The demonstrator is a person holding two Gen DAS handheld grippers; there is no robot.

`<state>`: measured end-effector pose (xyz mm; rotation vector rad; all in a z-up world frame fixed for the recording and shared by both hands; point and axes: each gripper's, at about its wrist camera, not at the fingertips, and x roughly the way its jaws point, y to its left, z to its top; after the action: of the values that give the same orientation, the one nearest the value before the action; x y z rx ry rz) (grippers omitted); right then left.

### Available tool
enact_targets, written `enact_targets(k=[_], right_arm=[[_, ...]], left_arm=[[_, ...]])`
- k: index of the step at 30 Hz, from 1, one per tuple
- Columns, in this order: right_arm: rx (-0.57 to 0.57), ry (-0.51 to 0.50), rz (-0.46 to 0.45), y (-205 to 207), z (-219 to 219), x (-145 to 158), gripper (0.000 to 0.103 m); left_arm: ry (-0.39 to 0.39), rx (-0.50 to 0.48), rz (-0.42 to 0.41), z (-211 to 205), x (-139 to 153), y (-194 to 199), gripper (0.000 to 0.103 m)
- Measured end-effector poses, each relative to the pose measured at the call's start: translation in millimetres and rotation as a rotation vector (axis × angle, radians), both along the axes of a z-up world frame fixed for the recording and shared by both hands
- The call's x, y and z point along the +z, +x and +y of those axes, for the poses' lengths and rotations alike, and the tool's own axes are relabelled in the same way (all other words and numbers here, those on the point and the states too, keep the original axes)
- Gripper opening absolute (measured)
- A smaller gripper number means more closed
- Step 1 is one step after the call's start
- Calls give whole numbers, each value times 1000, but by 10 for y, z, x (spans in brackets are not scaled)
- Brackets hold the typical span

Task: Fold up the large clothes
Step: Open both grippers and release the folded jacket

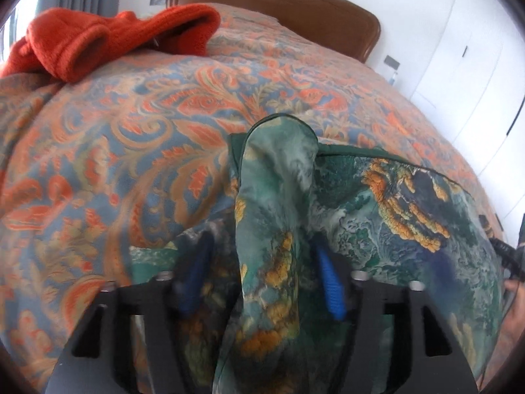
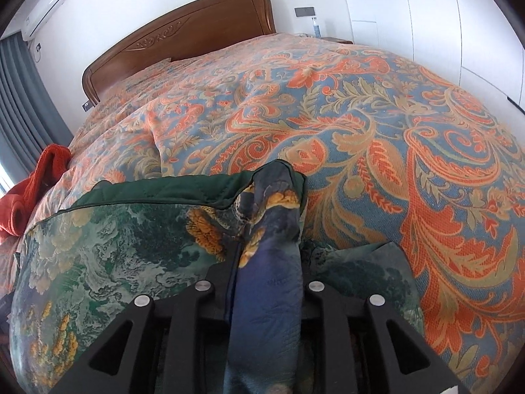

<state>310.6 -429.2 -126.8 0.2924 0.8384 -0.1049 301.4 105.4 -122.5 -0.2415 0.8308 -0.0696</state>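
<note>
A large green garment with an orange and grey print and a dark green lining lies on the bed; it also shows in the right wrist view. My left gripper has its blue fingers apart, with a bunched fold of the garment standing between them. My right gripper is shut on a bunched corner of the same garment, which drapes over and hides the fingertips. The garment's straight edge runs between the two grippers.
The bed carries an orange, blue and beige paisley bedspread. A crumpled orange-red knit garment lies at the far left near the wooden headboard. White wardrobe doors stand at the right. Grey curtains hang at the left.
</note>
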Motion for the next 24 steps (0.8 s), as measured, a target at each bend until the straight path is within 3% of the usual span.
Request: enact_targets(k=[1, 3, 5, 6, 9, 14, 18, 24], right_arm=[[-8, 15, 18, 5, -27, 41, 29], [-33, 26, 47, -18, -67, 148, 56], [-36, 27, 42, -98, -65, 325, 75], [-34, 16, 24, -166, -46, 435, 79], [-30, -14, -57, -468, 38, 782, 79], [-15, -79, -172, -1147, 214, 1105, 86], [-36, -102, -201, -1752, 305, 1099, 86], [-111, -39, -194, -2565, 346, 818, 86]], left_arm=[[1, 11, -13, 18, 112, -83, 83], [-26, 23, -42, 67, 247, -221, 87], [-63, 55, -60, 143, 393, -433, 90], [-70, 67, -65, 170, 427, -496, 91], [-53, 78, -87, 195, 554, -845, 91], [19, 38, -129, 110, 646, -1388, 93], [32, 13, -111, 4, 581, -1731, 96], [61, -223, -56, -674, 665, -1722, 96]])
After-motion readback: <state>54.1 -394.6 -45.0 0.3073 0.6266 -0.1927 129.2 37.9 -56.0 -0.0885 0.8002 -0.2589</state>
